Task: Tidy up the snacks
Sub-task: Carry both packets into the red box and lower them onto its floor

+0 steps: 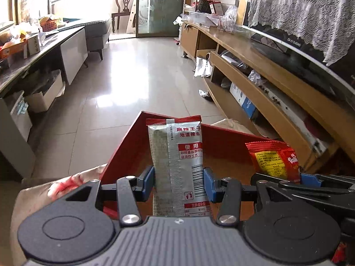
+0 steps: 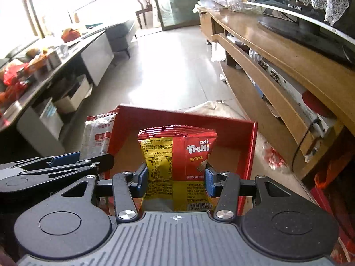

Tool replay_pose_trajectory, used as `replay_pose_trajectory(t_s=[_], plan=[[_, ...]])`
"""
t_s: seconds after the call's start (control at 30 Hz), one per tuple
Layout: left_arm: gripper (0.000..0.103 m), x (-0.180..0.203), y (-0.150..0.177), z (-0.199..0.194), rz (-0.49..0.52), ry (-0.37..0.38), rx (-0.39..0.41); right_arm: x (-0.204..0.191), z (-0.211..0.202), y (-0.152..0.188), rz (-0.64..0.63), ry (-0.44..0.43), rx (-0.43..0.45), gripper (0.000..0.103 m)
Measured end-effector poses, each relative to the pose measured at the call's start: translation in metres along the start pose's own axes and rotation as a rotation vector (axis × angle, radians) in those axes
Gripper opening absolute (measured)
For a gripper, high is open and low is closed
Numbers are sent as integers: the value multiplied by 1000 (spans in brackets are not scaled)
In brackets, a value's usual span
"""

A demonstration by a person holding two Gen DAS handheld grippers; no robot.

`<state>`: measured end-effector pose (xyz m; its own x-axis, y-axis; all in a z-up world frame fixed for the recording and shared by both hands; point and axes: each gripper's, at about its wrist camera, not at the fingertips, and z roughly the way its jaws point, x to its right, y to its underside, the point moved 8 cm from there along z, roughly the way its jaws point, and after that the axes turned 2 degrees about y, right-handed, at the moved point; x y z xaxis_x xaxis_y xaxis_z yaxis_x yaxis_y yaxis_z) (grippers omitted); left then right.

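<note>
Fingers first: the left gripper (image 1: pixel 178 182) has its blue pads (image 1: pixel 148 182) pinching a silver spicy-strip packet (image 1: pixel 177 155) by its side edges, and the right gripper (image 2: pixel 176 180) is clamped the same way on a red Trolli gummy bag (image 2: pixel 177 155), squeezing it in at the waist. Both snacks stand upright in the jaws, right over the near side of the red box (image 2: pixel 233 133), which is the landmark for everything here. The silver packet hangs over the box's left part, near its left wall, the Trolli bag more to the middle and right. The box itself looks pretty bare: brown cardboard floor showing, nothing else visibly lying in it, though the grippers hide the closest bit. Beyond the box's far wall is tiled floor (image 1: pixel 137 77), with a wooden TV cabinet (image 2: pixel 277 55) off to the box's right. What could go wrong, as a guess: the grip on each bag is only on the thin edges, so a puffy bag could squirt out or twist if the jaws loosen early. The two grippers also sit just beside each other, so they could bump, or a bag could catch the box's left wall and land outside.
</note>
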<state>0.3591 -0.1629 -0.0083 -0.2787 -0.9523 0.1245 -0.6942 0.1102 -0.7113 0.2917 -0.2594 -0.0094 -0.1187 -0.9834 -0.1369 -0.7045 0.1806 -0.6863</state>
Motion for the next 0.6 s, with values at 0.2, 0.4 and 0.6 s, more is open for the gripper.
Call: replay_pose_trajectory(t_s=[0.2, 0.4, 0.6], plan=[[46, -6, 11, 48, 2, -17, -54, 9, 43, 7, 25, 12, -48, 57], [46, -13, 26, 68, 19, -39, -90, 7, 68, 21, 4, 23, -95, 57], [46, -17, 36, 72, 34, -58, -100, 4, 73, 28, -18, 29, -117, 57]])
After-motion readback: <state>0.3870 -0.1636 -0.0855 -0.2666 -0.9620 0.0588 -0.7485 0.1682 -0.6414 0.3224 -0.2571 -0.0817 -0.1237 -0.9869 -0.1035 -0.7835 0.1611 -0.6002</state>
